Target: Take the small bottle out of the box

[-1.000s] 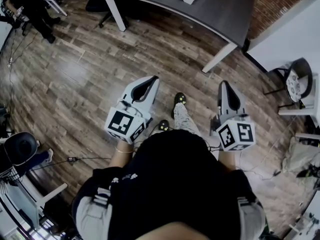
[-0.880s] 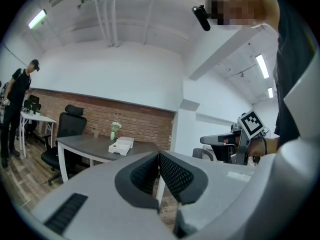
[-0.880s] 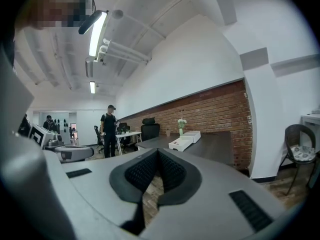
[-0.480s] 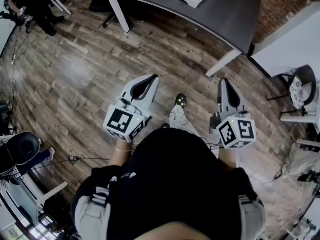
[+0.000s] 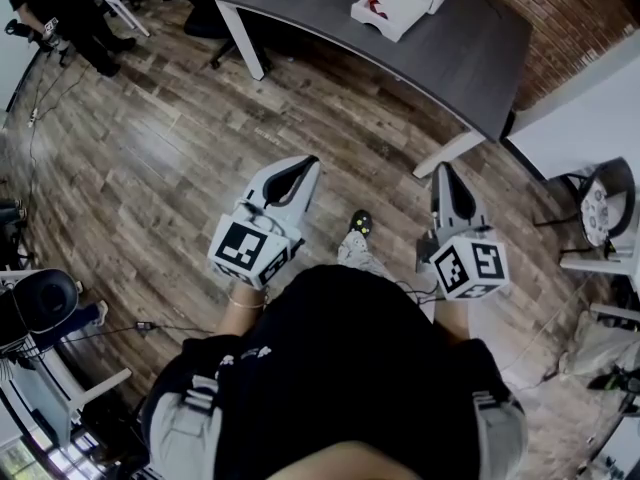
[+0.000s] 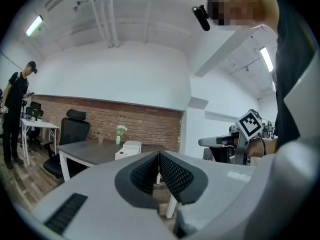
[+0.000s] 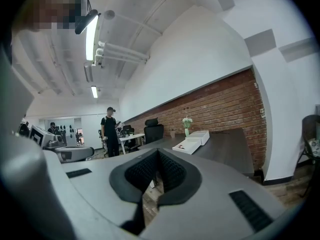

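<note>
The white box (image 5: 402, 0) lies open on the dark grey table (image 5: 470, 48) at the top of the head view, and something small and red shows in its tray; I cannot make out a bottle. Both grippers hang at waist height over the wooden floor, well short of the table. My left gripper (image 5: 309, 161) is shut with nothing in it, and so is my right gripper (image 5: 443, 169). In the left gripper view the pads (image 6: 170, 171) meet below the distant box (image 6: 128, 149). The right gripper view shows the box (image 7: 192, 141) beyond its closed jaws.
White table legs (image 5: 448, 153) stand between me and the tabletop. A black office chair (image 6: 72, 131) sits behind the table by a brick wall (image 7: 220, 111), and a small vase (image 7: 186, 124) stands on the table. A person (image 7: 110, 131) stands at another desk on the left. A chair (image 5: 595, 178) is at the right.
The table and the box have slid down and nearer in the head view as I step towards them. Both grippers stay shut in the same carried pose.
</note>
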Demonstrator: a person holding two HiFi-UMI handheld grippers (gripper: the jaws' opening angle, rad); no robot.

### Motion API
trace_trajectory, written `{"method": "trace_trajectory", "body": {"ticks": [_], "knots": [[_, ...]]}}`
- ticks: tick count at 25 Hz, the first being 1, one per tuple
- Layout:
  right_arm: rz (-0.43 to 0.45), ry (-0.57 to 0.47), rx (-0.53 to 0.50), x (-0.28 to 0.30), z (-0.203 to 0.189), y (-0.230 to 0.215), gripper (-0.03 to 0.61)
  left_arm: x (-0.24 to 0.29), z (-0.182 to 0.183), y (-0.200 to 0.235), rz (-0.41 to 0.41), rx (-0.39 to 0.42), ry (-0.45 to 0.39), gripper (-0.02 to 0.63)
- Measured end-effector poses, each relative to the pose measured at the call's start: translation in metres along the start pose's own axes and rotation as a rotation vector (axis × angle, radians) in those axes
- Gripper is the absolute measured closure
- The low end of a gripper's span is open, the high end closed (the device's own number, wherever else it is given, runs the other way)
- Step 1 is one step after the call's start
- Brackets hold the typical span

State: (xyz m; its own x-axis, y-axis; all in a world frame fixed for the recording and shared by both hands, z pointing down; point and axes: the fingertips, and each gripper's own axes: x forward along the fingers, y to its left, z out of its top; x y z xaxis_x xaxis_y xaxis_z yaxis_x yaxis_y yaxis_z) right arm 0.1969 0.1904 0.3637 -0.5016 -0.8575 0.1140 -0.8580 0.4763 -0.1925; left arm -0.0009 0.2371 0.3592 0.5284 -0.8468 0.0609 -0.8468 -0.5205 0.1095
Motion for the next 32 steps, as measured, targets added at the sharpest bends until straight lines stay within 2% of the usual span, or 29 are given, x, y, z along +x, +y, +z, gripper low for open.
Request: {"method": "trace_trajectory", "body": {"ticks": [14,22,32], "knots": [[0.063,0.014,0.038,0.080,0.010,-0.046,0.574,0.073,0.012,0.039,0.045,0.010,0.020,0.611],[0.099,0.024,0.033,0.110,0.019,-0.073,0.563,0.117,0.025,0.044,0.045,0.028,0.022,0.611],[0.132,0.022,0.057,0.140,0.020,-0.105,0.557,0.156,0.022,0.053,0.080,0.031,0.035,0.611]]}}
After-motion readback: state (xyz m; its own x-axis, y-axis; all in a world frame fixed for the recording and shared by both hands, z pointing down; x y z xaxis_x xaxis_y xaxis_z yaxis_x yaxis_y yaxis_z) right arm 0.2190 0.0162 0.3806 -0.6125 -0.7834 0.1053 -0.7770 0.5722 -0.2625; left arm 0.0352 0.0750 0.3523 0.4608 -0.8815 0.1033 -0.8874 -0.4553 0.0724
